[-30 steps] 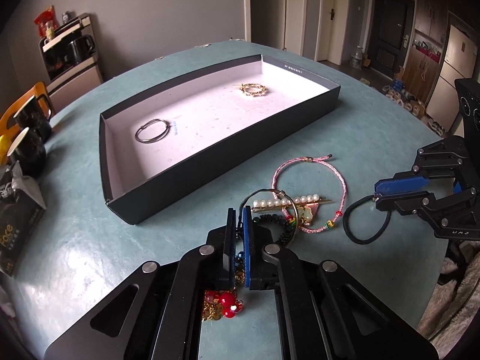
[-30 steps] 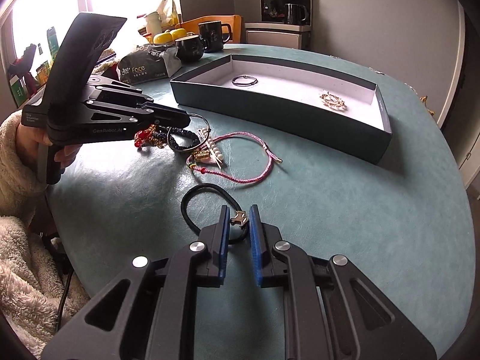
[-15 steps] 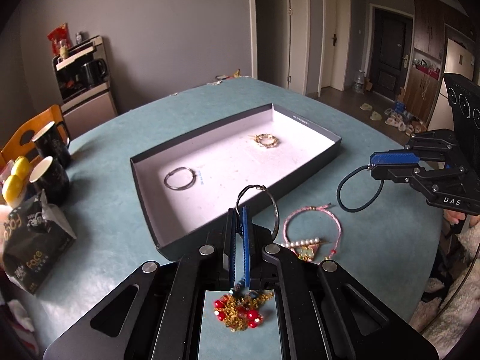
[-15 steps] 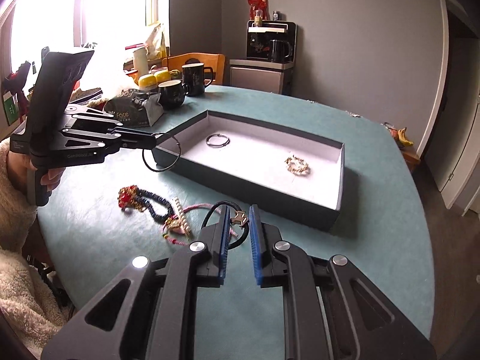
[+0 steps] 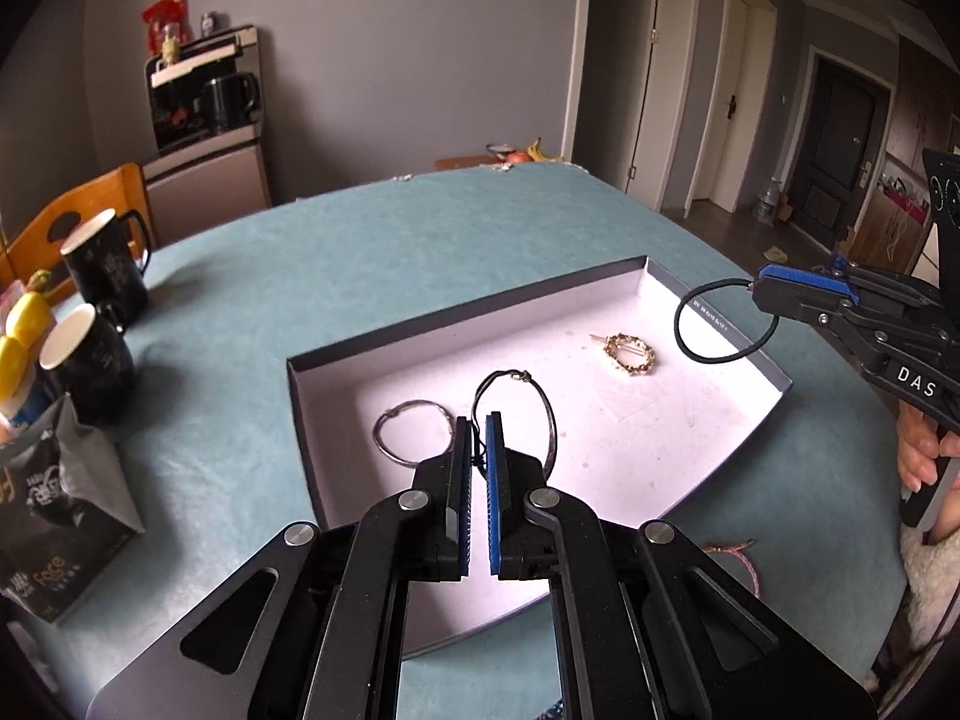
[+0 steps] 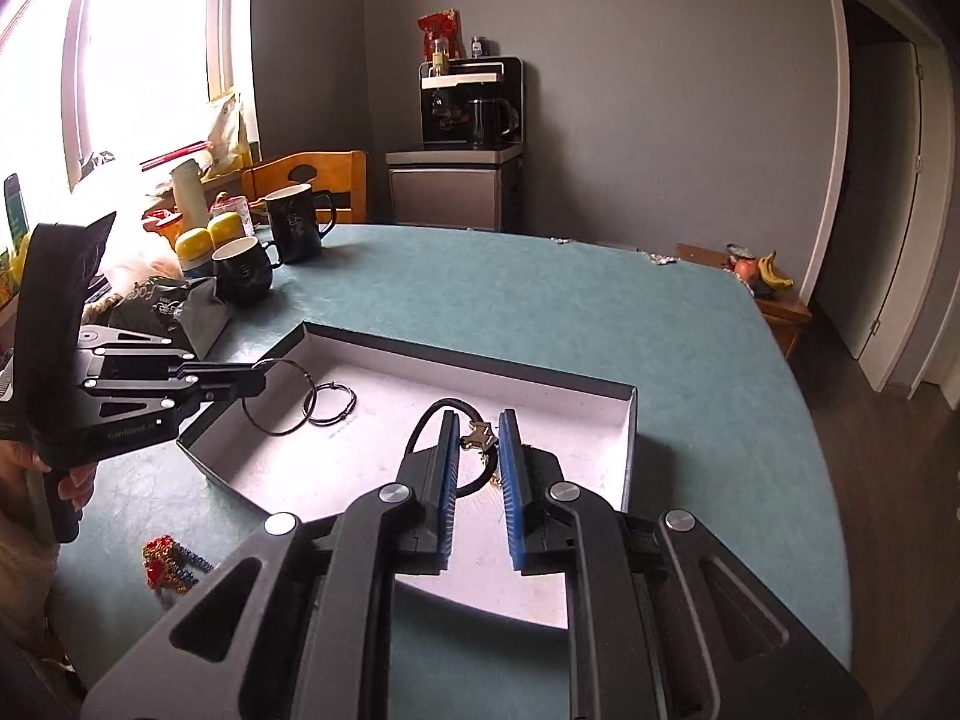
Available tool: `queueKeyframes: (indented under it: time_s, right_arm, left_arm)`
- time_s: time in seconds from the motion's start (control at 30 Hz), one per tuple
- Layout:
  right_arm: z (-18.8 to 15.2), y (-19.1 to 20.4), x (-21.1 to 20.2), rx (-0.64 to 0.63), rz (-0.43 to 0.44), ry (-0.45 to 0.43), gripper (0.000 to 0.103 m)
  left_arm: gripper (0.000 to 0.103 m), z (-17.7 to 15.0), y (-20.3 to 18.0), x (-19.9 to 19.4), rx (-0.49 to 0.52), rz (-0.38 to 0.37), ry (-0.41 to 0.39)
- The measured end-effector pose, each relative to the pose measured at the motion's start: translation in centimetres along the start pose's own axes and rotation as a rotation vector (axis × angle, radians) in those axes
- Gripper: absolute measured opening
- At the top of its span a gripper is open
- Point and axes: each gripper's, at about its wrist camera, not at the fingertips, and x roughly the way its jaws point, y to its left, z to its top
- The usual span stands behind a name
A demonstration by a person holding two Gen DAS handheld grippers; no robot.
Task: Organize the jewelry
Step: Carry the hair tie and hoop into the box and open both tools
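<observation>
My left gripper (image 5: 478, 420) is shut on a thin dark wire bangle (image 5: 543, 408) and holds it above the open dark box (image 5: 468, 313) with the white floor. On that floor lie a silver ring (image 5: 414, 429) and a gold hair clip (image 5: 630, 354). My right gripper (image 6: 478, 417) is shut on a black hair tie (image 6: 423, 423), pinching its gold star charm (image 6: 480, 437) over the box's right part (image 6: 480, 361). Each gripper shows in the other's view: the right (image 5: 759, 291) with the hair tie (image 5: 708, 354), the left (image 6: 258, 381) with the bangle (image 6: 279, 405).
A red, gold and blue beaded piece (image 6: 168, 561) lies on the teal table in front of the box, and a pink cord bracelet (image 5: 741, 558) near its right corner. Two black mugs (image 5: 90, 360), a tissue pack (image 5: 54, 516) and a wooden chair (image 6: 312, 180) stand to the left.
Both grippers lifted off the table and moved forward over the box, the left carrying the bangle out of the jewelry pile, the right carrying the hair tie.
</observation>
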Motion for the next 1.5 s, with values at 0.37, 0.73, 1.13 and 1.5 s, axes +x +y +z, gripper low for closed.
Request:
queueKeyframes:
  time_s: [0.37,0.73,1.13,1.5]
  right_arm:
    - [-2.6,-1.4,5.2,-0.011,0.004,0.203,0.013]
    - [-3.8,-2.1,5.4,-0.014,-0.028,0.232,0.013]
    - [-4.2,-1.8,5.9,-0.025,-0.039,0.246,0.013]
    - [-4.2,-2.0,5.4,-0.008,-0.014,0.199,0.033]
  left_arm:
    - [0.004,-1.9,2.0,3.4,-0.025,-0.002,0.12]
    - [0.004,-2.4,1.5,3.1,0.008,0.012,0.146]
    - [0.005,-2.8,1.8,3.8,0.012,0.031,0.165]
    - [0.027,-2.7,1.3,3.2,0.025,0.008,0.129]
